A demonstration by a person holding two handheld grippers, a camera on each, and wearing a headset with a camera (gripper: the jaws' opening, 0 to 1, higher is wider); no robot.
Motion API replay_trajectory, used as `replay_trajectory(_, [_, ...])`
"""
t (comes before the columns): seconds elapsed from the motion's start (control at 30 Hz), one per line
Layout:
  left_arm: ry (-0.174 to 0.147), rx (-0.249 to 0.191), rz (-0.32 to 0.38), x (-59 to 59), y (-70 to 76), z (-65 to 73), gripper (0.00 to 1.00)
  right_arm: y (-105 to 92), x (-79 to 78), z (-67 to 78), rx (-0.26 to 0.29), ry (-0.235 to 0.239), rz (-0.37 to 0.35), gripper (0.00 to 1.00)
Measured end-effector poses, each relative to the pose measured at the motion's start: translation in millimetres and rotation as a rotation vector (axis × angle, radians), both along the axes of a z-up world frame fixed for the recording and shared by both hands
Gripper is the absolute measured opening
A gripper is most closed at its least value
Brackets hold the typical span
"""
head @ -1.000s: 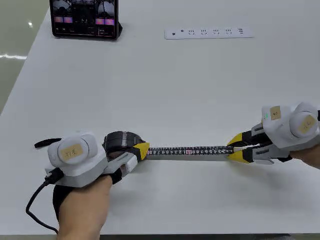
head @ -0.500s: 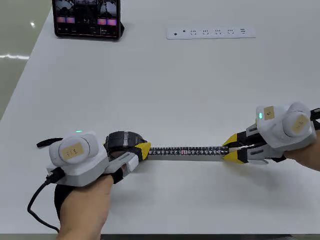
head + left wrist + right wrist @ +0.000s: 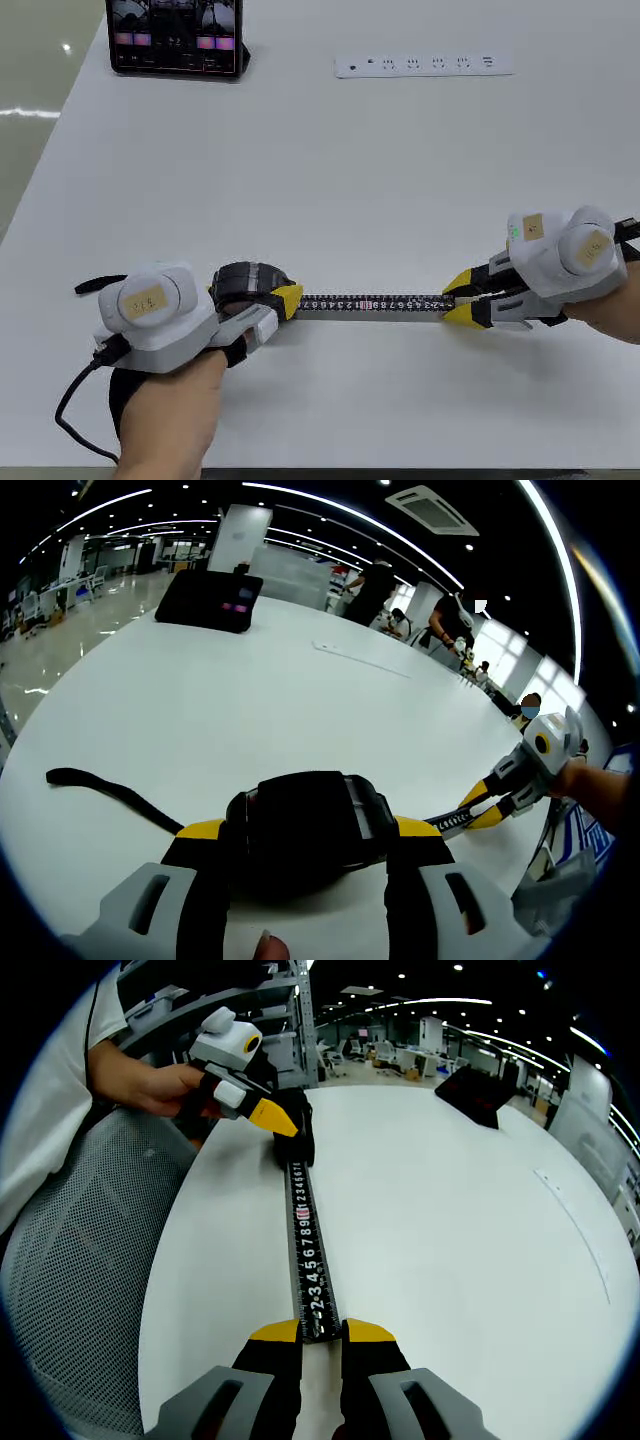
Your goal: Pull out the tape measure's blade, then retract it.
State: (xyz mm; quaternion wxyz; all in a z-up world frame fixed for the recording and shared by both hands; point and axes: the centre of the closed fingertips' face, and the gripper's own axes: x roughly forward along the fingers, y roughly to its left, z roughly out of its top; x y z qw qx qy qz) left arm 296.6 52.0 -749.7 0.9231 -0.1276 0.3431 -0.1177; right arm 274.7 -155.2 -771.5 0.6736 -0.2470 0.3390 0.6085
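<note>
White table (image 3: 350,180): left gripper (image 3: 310,832) clamps tape measure (image 3: 245,283); right gripper (image 3: 460,300) pinches blade (image 3: 375,302) tip.

Open tabletop, one low bar across the near side

The blade (image 3: 375,302) stretches from the tape measure (image 3: 240,283) in the left gripper (image 3: 270,300) to the right gripper (image 3: 460,299), barring the near table (image 3: 330,180). Beyond it the surface is bare up to the tablet (image 3: 175,35) and power strip (image 3: 425,66). A black strap (image 3: 95,285) and a cable (image 3: 72,400) trail at the left.

White workbench (image 3: 350,180) under bright ceiling strip lights (image 3: 563,575).
</note>
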Motion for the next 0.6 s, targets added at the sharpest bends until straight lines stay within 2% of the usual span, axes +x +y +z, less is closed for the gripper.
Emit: replay_trajectory(0.6, [0.003,-0.008,-0.002,0.4,0.4,-1.3,0.58,37.0,5.6,-2.4,0.044,0.003,0.027,0.11])
